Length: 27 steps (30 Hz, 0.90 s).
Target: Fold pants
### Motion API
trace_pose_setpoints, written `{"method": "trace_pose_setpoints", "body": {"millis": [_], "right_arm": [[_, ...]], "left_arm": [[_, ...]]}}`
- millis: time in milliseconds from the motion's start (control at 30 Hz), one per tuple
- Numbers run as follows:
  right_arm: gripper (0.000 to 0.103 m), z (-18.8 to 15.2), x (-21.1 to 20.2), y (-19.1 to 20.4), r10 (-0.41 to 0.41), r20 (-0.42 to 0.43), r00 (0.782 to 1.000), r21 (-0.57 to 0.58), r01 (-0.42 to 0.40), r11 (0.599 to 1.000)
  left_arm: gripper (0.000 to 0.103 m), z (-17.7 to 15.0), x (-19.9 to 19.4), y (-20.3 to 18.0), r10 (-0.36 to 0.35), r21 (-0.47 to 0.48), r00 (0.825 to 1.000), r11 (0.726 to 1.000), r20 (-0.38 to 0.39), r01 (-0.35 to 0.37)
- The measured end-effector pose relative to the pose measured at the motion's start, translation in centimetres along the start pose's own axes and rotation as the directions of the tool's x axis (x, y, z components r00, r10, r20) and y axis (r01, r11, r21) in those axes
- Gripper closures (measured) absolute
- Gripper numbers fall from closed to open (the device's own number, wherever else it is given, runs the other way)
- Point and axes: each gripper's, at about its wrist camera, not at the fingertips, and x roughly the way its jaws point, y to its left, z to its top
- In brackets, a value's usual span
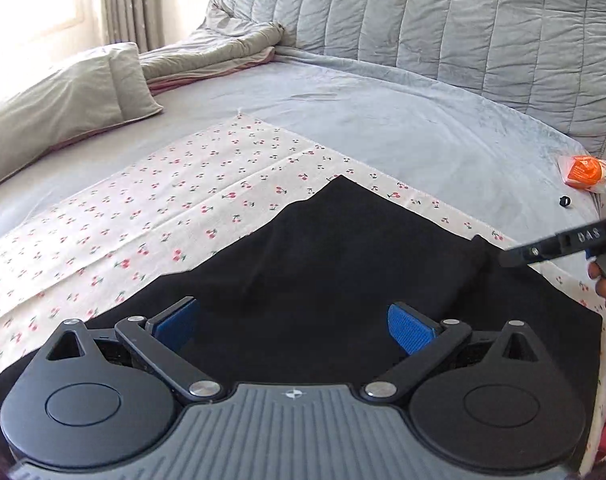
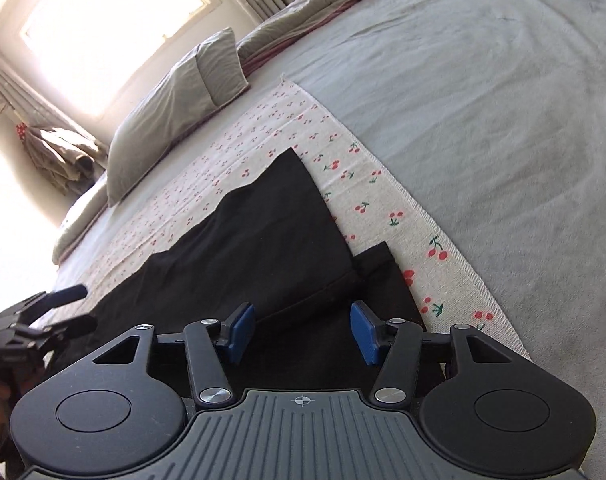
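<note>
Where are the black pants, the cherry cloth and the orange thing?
black pants [image 1: 343,248], left wrist view, flat middle.
cherry cloth [image 2: 383,200], right wrist view, bare strip.
orange thing [image 1: 583,172], left wrist view, its face.

Spread tongs [image 2: 301,332] over black pants [image 2: 263,248]

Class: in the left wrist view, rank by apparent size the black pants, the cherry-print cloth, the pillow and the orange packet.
1. Black pants or cherry-print cloth: too alike to rank; pants lie nearer and partly hidden.
2. Pillow.
3. Orange packet, clearly smallest.
</note>
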Motion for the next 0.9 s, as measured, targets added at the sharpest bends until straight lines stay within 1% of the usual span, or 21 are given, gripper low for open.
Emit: {"method": "trace_pose_setpoints", "body": {"millis": [67,133,200,333,367,433,467,567,600,633,667,733,767,833,900], "right_arm": [[0.051,-0.2,0.4,-0.3,-0.011,-0.004,1.000,0.004,0.011,1.000],[0.055,-0.4,0.5,-0.6,-0.027,0.016,0.999,-0.002,0.027,1.000],[0.055,-0.5,0.6,-0.7,-0.030,0.039,0.999,-0.011,0.031,0.999],[0.058,-0.5,1.1,-0.9,-0.030,0.077,0.997,-0.027,0.032,0.999],[0.060,-0.6,1.3,-0.9,-0.031,0.084,0.996,-0.030,0.034,0.999],[0.064,-0.5,1.5,-0.8,-0.042,0.099,0.994,-0.041,0.046,0.998],[0.066,-0.5,1.6,-0.7,-0.049,0.105,0.993,-0.045,0.054,0.998],[0.070,-0.4,1.9,-0.6,-0.064,0.120,0.991,-0.058,0.072,0.996],[0.071,-0.4,1.9,-0.6,-0.068,0.124,0.990,-0.061,0.076,0.995],[0.072,-0.4,2.0,-0.5,-0.072,0.128,0.989,-0.064,0.080,0.995],[0.076,-0.3,2.0,-0.5,-0.078,0.131,0.988,-0.065,0.087,0.994],[0.087,-0.4,1.9,-0.6,-0.093,0.138,0.986,-0.069,0.103,0.992],[0.098,-0.4,1.9,-0.7,-0.093,0.142,0.986,-0.069,0.104,0.992],[0.099,-0.4,1.5,-0.8,-0.081,0.150,0.985,-0.056,0.091,0.994],[0.099,-0.3,0.9,-0.5,-0.077,0.178,0.981,-0.065,0.089,0.994]], "left_arm": [[0.003,1.8,3.3,0.6,-0.009,0.022,1.000,1.000,-0.015,0.010],[0.004,3.3,6.2,0.9,-0.020,0.039,1.000,0.999,-0.022,0.021],[0.006,4.3,8.7,1.2,-0.038,0.035,0.999,0.999,-0.038,0.039],[0.018,6.7,13.8,1.7,-0.109,-0.001,0.991,0.994,-0.076,0.109],[0.019,7.0,14.6,1.7,-0.129,-0.009,0.988,0.992,-0.080,0.128],[0.026,7.8,16.4,1.5,-0.176,-0.020,0.980,0.984,-0.096,0.175],[0.027,8.0,17.1,1.3,-0.194,-0.018,0.976,0.981,-0.102,0.193],[0.030,8.6,17.9,0.5,-0.218,0.020,0.972,0.975,-0.088,0.220],[0.037,8.8,17.9,0.4,-0.224,0.028,0.971,0.974,-0.085,0.227],[0.047,9.0,17.9,0.4,-0.227,0.030,0.971,0.973,-0.082,0.230],[0.055,9.1,17.9,0.3,-0.235,0.028,0.969,0.971,-0.081,0.238],[0.096,9.3,18.1,0.1,-0.264,0.020,0.961,0.964,-0.083,0.267],[0.097,9.3,17.9,0.0,-0.266,0.023,0.961,0.963,-0.074,0.269],[0.099,9.3,17.1,-0.2,-0.262,0.039,0.965,0.964,-0.026,0.263],[0.100,9.7,16.3,-0.4,-0.254,0.057,0.967,0.966,0.024,0.252]]}}
